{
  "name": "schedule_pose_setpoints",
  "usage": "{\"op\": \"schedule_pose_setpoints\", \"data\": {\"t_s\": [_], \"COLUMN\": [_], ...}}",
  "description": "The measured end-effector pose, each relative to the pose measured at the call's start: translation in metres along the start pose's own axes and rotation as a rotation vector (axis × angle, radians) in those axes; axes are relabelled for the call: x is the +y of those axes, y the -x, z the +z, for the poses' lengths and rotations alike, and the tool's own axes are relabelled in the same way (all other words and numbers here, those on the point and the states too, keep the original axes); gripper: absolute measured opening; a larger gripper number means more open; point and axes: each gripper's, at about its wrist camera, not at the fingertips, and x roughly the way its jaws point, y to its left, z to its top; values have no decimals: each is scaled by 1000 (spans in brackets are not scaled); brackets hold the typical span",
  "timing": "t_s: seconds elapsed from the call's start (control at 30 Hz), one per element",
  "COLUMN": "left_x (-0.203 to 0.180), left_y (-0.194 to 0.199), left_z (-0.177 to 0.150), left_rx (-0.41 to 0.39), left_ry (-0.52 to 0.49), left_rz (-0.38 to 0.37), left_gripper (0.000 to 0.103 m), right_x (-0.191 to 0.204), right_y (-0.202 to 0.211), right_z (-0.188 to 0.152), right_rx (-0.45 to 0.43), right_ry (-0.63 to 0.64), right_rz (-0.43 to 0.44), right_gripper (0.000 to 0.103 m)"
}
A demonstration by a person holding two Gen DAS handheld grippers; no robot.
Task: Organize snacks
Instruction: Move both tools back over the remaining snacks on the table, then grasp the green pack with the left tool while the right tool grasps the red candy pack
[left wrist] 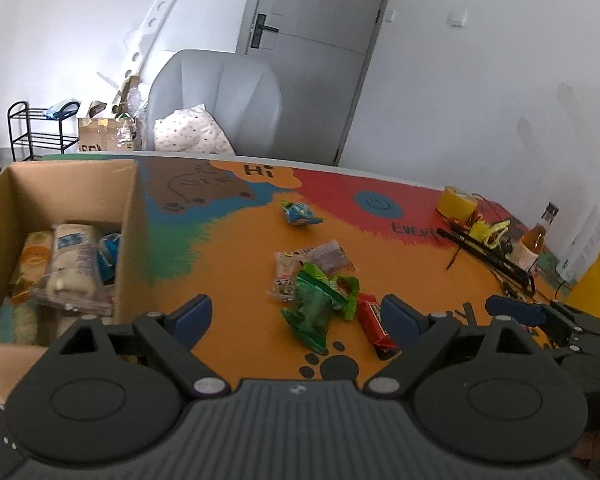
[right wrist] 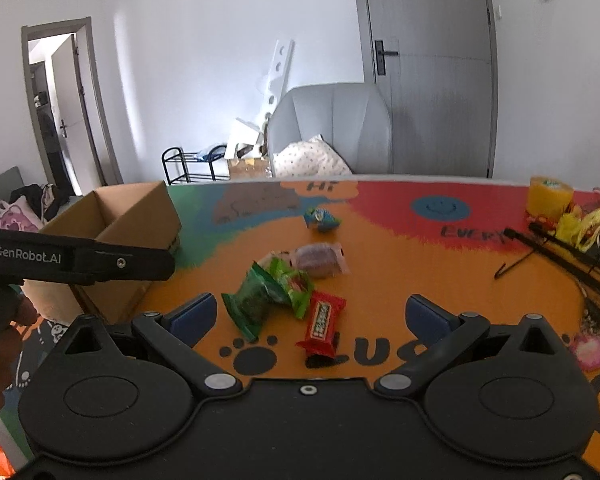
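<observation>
A cardboard box [left wrist: 72, 184] [right wrist: 140, 208] stands at the table's left with several wrapped snacks [left wrist: 68, 264] inside. Loose on the orange mat lie crumpled green packets [left wrist: 320, 300] [right wrist: 268, 292], a red bar [left wrist: 374, 320] [right wrist: 322, 320], a clear-wrapped pastry [left wrist: 324, 256] [right wrist: 318, 260] and, farther back, a blue packet [left wrist: 300, 214] [right wrist: 320, 218]. My left gripper [left wrist: 296, 318] hovers open just short of the green packets, right of the box, holding nothing. My right gripper [right wrist: 312, 316] is open too, above the red bar, with nothing between its pads.
At the right of the table are a yellow tape roll [left wrist: 456, 202] [right wrist: 550, 196], a bottle [left wrist: 534, 240], black rods [left wrist: 484, 256] [right wrist: 572, 252] and a pink trinket [right wrist: 590, 350]. A grey chair [left wrist: 220, 100] stands behind the far edge.
</observation>
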Motion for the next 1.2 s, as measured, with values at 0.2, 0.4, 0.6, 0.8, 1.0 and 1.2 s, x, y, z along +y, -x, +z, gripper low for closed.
{"op": "schedule_pose_setpoints", "data": {"t_s": [0.2,0.4,0.6,0.8,1.0,1.2], "left_x": [-4,-5,-4,-3,0,-1], "left_y": [-23,-46,-66,-83,-98,-105], "left_z": [-1,-4,-4,-3,-5,-9], "left_rx": [26,66,100,128,163,173], "left_ry": [-12,-13,-19,-19,-1,-8], "left_rz": [-16,-25,-25,-31,-61,-60], "left_gripper": [88,78,68,66,60,42], "right_x": [-15,-24,-20,-14,-12,-14], "right_y": [-17,-36,-49,-62,-73,-75], "right_z": [-9,-16,-15,-13,-15,-16], "right_rx": [37,76,89,102,136,138], "right_ry": [-70,-130,-116,-82,-76,-66], "right_rz": [4,9,0,-10,-21,-51], "right_gripper": [96,83,80,76,56,27]}}
